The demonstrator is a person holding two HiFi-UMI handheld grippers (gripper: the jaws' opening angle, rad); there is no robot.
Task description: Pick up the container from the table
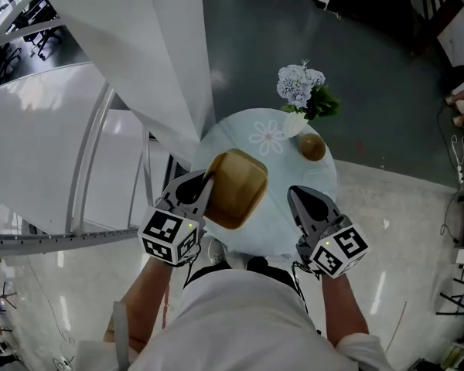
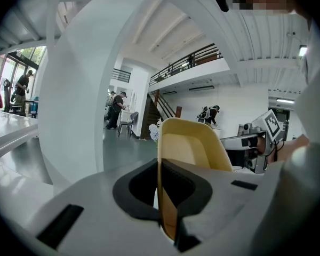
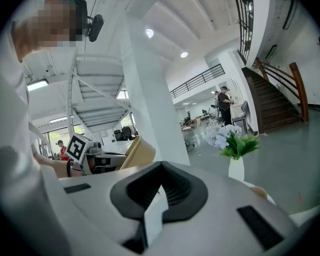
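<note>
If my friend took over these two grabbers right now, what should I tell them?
Left gripper: fingers shut on the wall of the tan container, which hangs tilted over the near edge of the round table and looks lifted off it.
Right gripper: fingers together, empty, beside the container and apart from it.
On the table's far side: a vase of flowers and a small brown round thing.
Done: the grasp, and apparently the lift.
Left: hold the container steady, and raise it a little if it isn't fully clear.
</note>
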